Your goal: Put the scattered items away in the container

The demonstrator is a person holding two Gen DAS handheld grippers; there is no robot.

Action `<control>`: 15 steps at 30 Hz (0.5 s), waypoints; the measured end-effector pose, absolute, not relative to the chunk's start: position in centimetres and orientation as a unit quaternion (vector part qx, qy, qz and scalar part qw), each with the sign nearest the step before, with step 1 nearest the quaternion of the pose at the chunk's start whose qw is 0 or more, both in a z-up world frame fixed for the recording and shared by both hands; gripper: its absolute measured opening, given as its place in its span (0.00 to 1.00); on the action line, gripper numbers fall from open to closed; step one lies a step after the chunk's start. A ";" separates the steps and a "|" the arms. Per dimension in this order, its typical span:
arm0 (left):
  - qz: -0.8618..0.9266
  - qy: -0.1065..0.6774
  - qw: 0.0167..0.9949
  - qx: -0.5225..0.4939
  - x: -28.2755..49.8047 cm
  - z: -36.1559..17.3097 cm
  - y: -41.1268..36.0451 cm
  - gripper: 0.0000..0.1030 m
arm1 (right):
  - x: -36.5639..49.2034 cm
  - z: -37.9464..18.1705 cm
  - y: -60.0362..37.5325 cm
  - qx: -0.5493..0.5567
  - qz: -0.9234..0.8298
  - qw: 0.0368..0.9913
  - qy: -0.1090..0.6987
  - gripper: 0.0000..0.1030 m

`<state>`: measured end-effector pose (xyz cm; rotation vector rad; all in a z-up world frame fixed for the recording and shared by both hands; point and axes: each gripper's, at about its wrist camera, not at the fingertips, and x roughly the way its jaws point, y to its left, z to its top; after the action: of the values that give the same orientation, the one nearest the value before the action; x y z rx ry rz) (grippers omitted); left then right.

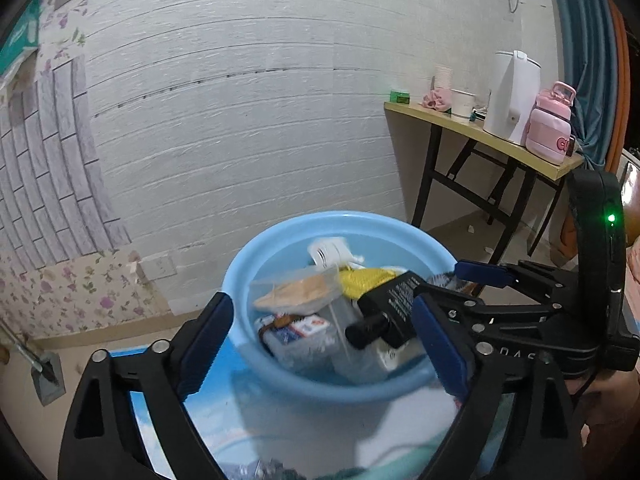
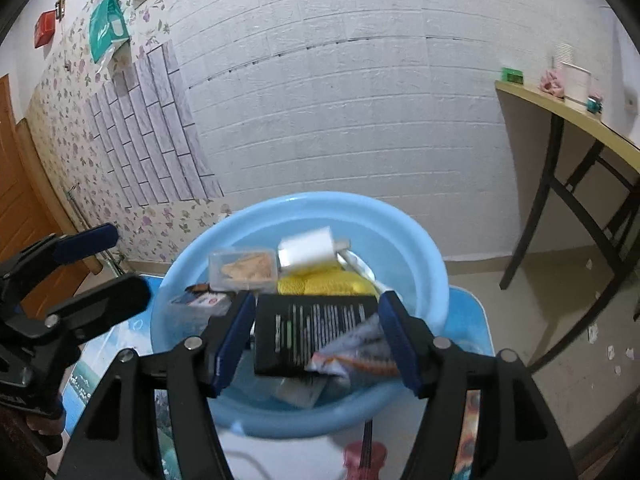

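Note:
A light blue basin (image 1: 240, 280) (image 2: 436, 272) stands on a blue printed tabletop. Inside lie a clear box of tan pieces (image 1: 296, 292) (image 2: 244, 268), a yellow cloth (image 1: 364, 280) (image 2: 320, 284), a white plug (image 1: 332, 252) (image 2: 308, 250), a blue-white packet (image 1: 296, 328) and a black box (image 1: 394, 300) (image 2: 304, 332). My left gripper (image 1: 320, 344) (image 2: 132, 264) is wide open at the basin's near rim and holds nothing. My right gripper (image 2: 316, 340) (image 1: 438, 280) is over the right rim. The black box lies tilted on the pile between its pads, which do not press on it.
A crumpled packet (image 2: 352, 356) lies beside the black box. At the right a side table (image 1: 440, 120) carries a white kettle (image 1: 512, 96), a pink bottle (image 1: 550, 124) and paper cups. A brick-pattern wall stands behind the basin, and a wooden door (image 2: 16, 200) is at the far left.

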<state>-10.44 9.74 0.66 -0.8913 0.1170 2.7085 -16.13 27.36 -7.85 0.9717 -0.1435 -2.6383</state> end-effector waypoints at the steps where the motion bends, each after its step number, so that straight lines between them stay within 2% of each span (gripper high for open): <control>1: 0.940 0.038 0.137 -0.310 -10.0 0.8 9.5 0.92 | -15.9 -7.9 27.4 0.342 -0.924 0.160 -0.055 0.62; 8: 0.943 0.044 0.104 -0.312 -7.0 1.1 8.7 0.97 | -13.3 -7.5 26.7 0.346 -0.924 0.148 -0.059 0.62; 15: 0.945 0.035 0.074 -0.317 -4.7 1.1 7.4 0.97 | -10.7 -6.5 25.1 0.343 -0.927 0.149 -0.037 0.75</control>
<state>-4.69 7.43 1.09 -0.9504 0.1062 2.8367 -10.66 25.05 -6.47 0.9859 -0.1054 -2.6640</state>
